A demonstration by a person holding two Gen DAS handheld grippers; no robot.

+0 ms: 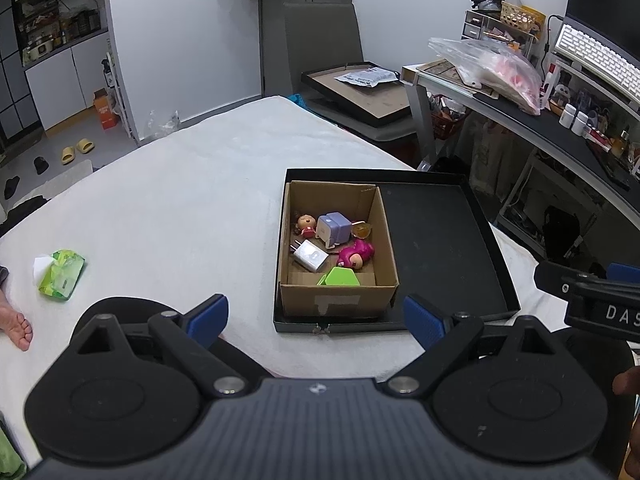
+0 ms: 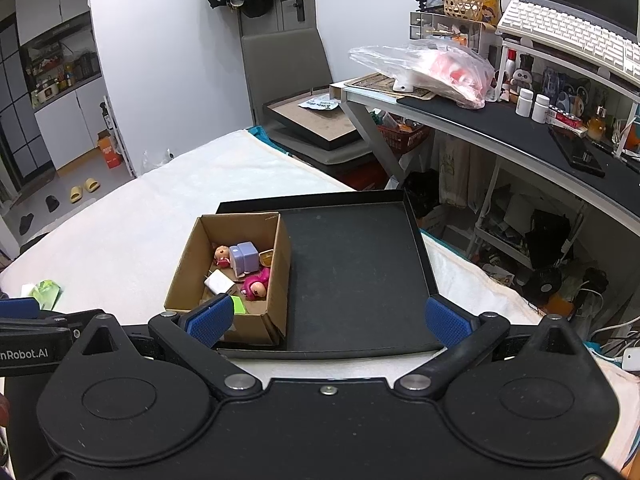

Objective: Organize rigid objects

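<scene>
An open cardboard box (image 1: 340, 300) (image 2: 188, 276) stands in the left part of a shallow black tray (image 1: 436, 240) (image 2: 352, 272) on the white bed. Inside lie a purple cube toy (image 1: 334, 229) (image 2: 245, 258), a white charger (image 1: 310, 255) (image 2: 219, 282), a pink figure (image 1: 356, 255) (image 2: 256, 282), a small doll (image 1: 306, 224) (image 2: 222, 255), a green block (image 1: 340, 278) (image 2: 239, 305) and an amber piece (image 1: 361, 230) (image 2: 266, 258). My left gripper (image 1: 316, 318) is open just short of the box's near wall, holding nothing. My right gripper (image 2: 328, 320) is open over the tray's near edge, also holding nothing.
A green tissue pack (image 1: 62, 274) (image 2: 46, 292) lies on the bed at the left, near a person's bare foot (image 1: 16, 322). A cluttered desk (image 2: 520, 120) with a keyboard (image 2: 568, 36) stands to the right. A grey chair (image 2: 292, 80) carries a framed board beyond the bed.
</scene>
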